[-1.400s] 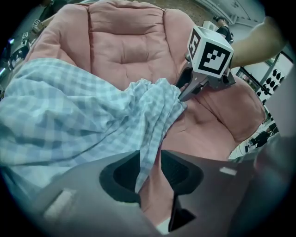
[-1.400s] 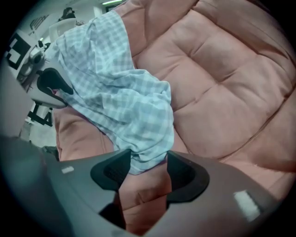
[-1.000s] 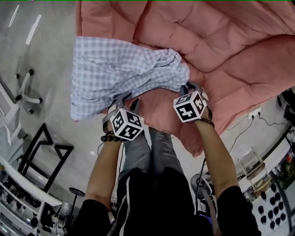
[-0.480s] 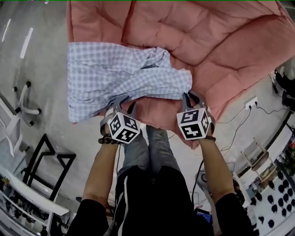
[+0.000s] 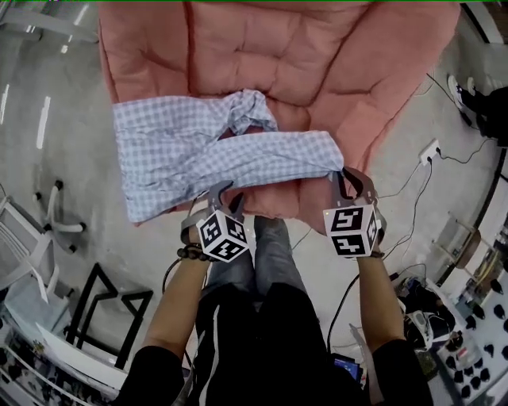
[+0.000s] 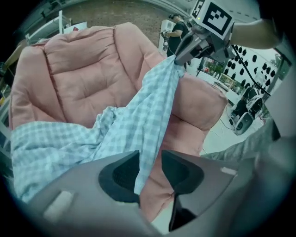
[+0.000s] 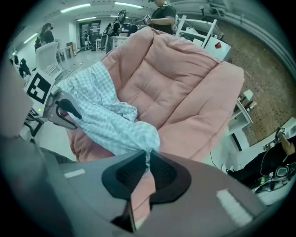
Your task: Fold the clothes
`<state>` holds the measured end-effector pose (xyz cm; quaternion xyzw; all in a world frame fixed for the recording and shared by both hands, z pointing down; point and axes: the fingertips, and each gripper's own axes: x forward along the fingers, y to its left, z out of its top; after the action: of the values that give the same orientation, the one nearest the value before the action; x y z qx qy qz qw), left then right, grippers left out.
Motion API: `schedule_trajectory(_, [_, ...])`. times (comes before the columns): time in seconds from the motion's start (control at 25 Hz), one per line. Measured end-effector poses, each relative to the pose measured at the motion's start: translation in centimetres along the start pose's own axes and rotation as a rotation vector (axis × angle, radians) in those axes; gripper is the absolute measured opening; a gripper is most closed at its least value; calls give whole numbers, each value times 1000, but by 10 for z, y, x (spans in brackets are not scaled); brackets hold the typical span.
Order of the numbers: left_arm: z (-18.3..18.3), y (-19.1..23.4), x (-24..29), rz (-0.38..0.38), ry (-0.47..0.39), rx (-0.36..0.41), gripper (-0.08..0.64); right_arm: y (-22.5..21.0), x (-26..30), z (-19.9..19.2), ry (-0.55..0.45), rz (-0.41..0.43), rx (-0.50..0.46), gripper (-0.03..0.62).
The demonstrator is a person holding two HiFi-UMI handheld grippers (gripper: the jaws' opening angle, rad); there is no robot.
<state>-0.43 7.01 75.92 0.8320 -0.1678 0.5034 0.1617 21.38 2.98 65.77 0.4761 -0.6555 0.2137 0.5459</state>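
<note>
A blue-and-white checked garment (image 5: 198, 151) lies on a big pink quilted cushion (image 5: 317, 63), its left part draped over the cushion's side. Its near edge is lifted and stretched as a band between my two grippers. My left gripper (image 5: 222, 192) is shut on the band's left end; in the left gripper view the fabric (image 6: 152, 106) runs down between the pads of that gripper (image 6: 149, 173). At the band's right end, my right gripper (image 5: 346, 173) pinches a bunched corner. The right gripper view shows that cloth (image 7: 106, 120) squeezed between the near-touching pads of the right gripper (image 7: 147, 172).
Grey floor surrounds the cushion. White chair legs (image 5: 55, 230) and a black frame (image 5: 103, 293) stand at the left. A socket strip with cables (image 5: 432, 151) lies at the right. My own legs (image 5: 262, 254) are just below the cushion's near edge. People stand in the background (image 7: 162, 11).
Both grippers have lifted and drawn apart, the right one more. The garment's near edge, bunched a second ago, is pulled out into a straight band between them.
</note>
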Motion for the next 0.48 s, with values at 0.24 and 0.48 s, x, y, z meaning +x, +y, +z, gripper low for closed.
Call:
schedule_trajectory(0.24, [56, -18, -22, -36, -46, 138, 200, -14, -51, 19, -67, -26, 53, 34])
schedule_trajectory(0.48, [110, -30, -38, -70, -118, 215, 210, -10, -89, 56, -155, -2, 102, 34])
